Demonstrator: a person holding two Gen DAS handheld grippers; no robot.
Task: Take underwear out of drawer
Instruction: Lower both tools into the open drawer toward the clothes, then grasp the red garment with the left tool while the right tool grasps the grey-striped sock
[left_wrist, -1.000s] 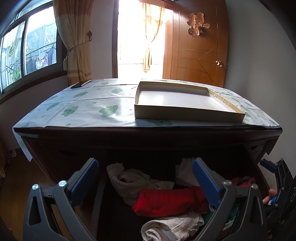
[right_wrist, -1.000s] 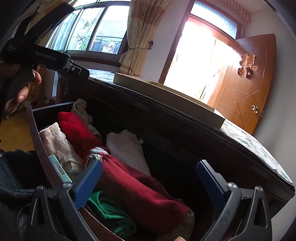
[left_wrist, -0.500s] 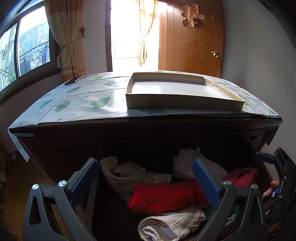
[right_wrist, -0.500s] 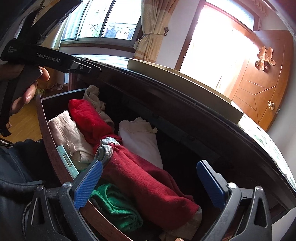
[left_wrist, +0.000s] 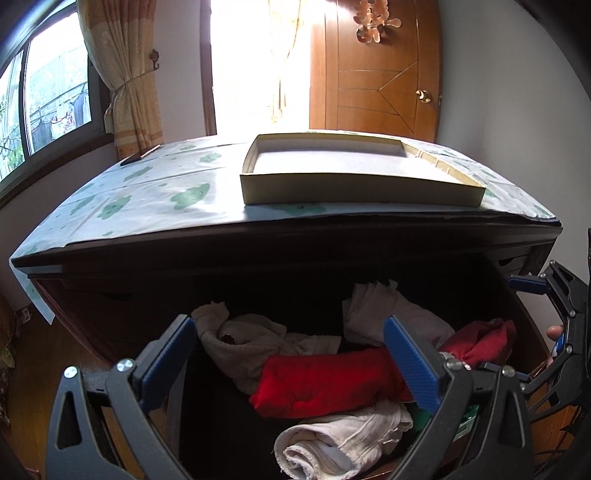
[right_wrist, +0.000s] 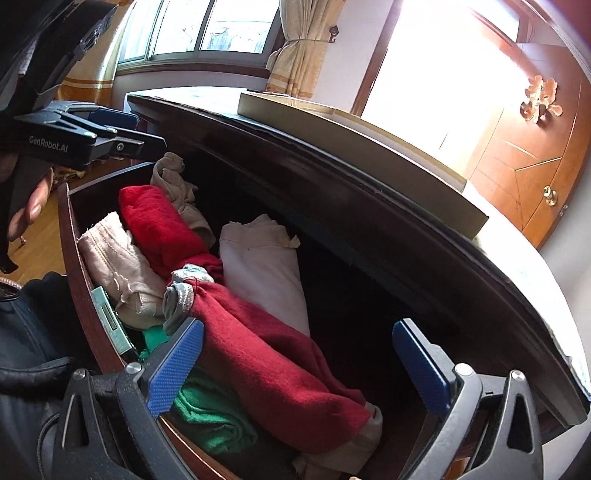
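Both blue-padded grippers, left (left_wrist: 291, 363) and right (right_wrist: 295, 363), are hovering wide open and empty over the dark wooden drawer (right_wrist: 79, 258), apparently choosing among crumpled red (left_wrist: 325, 380) and cream garments (left_wrist: 343, 439).

The one readable text is "GenRobot.AI", printed in pale letters on the black body of the left gripper (right_wrist: 122, 127), which shows in the right wrist view up and to the left of that view's own jaws. A gold cut-out ornament (left_wrist: 375, 26) hangs on the wooden door (left_wrist: 376, 74), far beyond the jaws in the left wrist view; whether it forms a character cannot be told.
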